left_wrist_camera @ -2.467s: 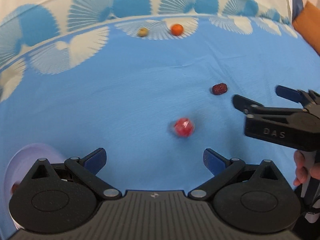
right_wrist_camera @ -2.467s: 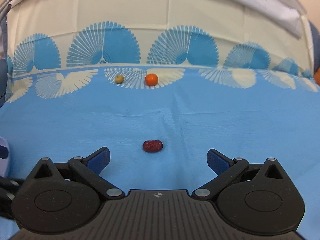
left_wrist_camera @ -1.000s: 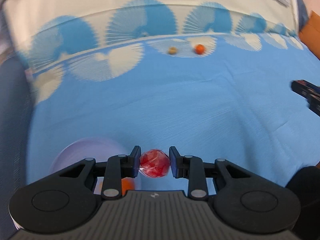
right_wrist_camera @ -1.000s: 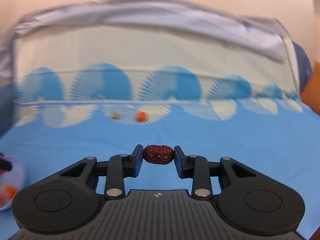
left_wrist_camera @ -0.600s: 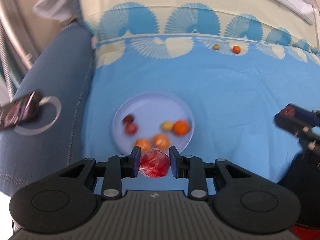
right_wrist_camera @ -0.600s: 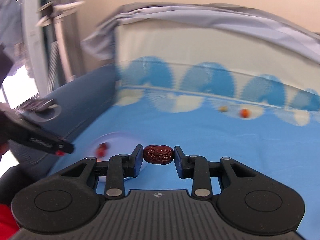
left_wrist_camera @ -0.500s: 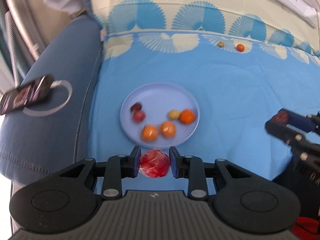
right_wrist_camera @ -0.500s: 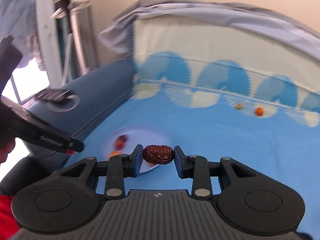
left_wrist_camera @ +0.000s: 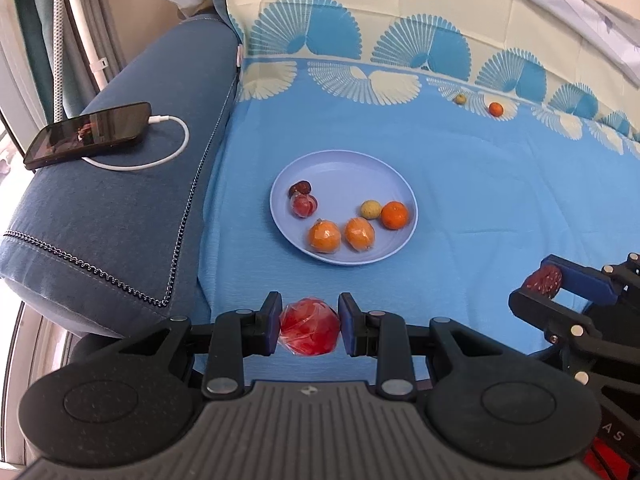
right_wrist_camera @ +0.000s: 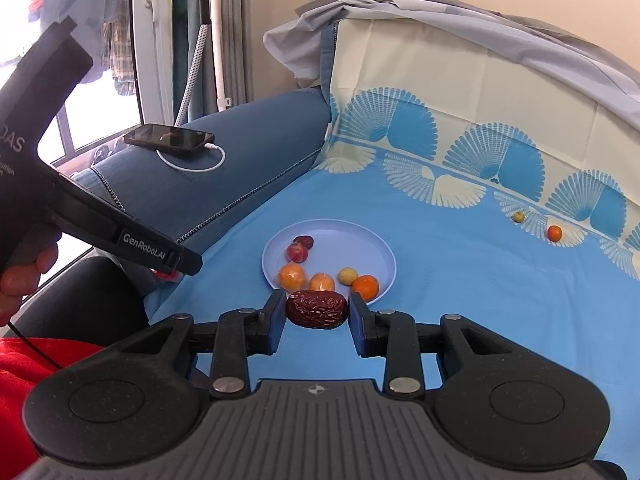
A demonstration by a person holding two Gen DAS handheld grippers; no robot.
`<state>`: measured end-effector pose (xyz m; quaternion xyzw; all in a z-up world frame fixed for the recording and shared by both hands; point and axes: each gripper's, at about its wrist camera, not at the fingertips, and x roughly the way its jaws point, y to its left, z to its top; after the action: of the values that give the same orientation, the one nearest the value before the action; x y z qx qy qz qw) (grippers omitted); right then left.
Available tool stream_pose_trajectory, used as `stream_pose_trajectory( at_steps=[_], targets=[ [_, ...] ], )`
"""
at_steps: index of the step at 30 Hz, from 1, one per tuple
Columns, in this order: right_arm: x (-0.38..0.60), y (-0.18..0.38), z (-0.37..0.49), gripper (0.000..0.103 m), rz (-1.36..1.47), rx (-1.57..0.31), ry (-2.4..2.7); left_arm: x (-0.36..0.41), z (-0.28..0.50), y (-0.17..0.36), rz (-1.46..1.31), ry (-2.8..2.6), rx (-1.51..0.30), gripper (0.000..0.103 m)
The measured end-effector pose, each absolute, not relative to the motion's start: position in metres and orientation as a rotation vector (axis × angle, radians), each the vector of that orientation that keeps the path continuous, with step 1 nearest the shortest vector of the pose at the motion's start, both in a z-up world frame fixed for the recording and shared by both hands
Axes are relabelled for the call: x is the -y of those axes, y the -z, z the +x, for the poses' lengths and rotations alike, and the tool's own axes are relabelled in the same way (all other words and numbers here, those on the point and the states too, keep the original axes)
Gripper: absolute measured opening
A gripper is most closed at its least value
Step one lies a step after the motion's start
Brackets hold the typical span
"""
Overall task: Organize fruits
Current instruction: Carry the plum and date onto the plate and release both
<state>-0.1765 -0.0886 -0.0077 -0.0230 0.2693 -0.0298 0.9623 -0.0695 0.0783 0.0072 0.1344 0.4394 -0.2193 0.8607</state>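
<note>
My left gripper (left_wrist_camera: 309, 326) is shut on a wrapped red fruit (left_wrist_camera: 309, 332), held above the blue cloth just short of a pale blue plate (left_wrist_camera: 392, 184). The plate holds several fruits: oranges (left_wrist_camera: 325, 236), a small yellow fruit (left_wrist_camera: 370, 209), a red fruit (left_wrist_camera: 305, 205) and a dark date (left_wrist_camera: 300, 188). My right gripper (right_wrist_camera: 317, 315) is shut on a dark red date (right_wrist_camera: 316, 309), near the plate's (right_wrist_camera: 380, 248) front rim. In the left wrist view the right gripper (left_wrist_camera: 548, 284) shows at the right. A small orange (left_wrist_camera: 496, 109) and a small yellowish fruit (left_wrist_camera: 461, 99) lie far back on the cloth.
A dark blue sofa arm (left_wrist_camera: 120, 184) borders the cloth on the left, with a phone (left_wrist_camera: 88, 134) and white cable (left_wrist_camera: 176, 148) on it. The patterned sofa back (left_wrist_camera: 400, 20) rises behind. The person's hand (right_wrist_camera: 24, 276) holds the left gripper's handle at the left.
Both grippers shut on their fruits and swung left from the middle of the cloth to the plate. The plate now lies just ahead of both.
</note>
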Motion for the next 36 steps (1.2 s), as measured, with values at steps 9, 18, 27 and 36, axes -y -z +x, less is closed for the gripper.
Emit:
stream_pose_trajectory(
  at_steps=[9, 18, 27, 36],
  targets=[
    [0.086, 0.009, -0.173, 0.035, -0.057, -0.559, 0.064, -0.082, -0.068, -0.005, 0.264, 0.464, -0.924, 0.034],
    [0.085, 0.012, -0.17, 0.035, -0.055, -0.573, 0.063, -0.08, -0.064, -0.003, 0.271, 0.46, -0.934, 0.034],
    [0.088, 0.015, -0.164, 0.035, -0.049, -0.593, 0.06, -0.074, -0.055, -0.004, 0.275, 0.458, -0.941, 0.034],
    [0.092, 0.019, -0.152, 0.035, -0.042, -0.617, 0.058, -0.069, -0.041, -0.002, 0.278, 0.455, -0.956, 0.034]
  ],
)
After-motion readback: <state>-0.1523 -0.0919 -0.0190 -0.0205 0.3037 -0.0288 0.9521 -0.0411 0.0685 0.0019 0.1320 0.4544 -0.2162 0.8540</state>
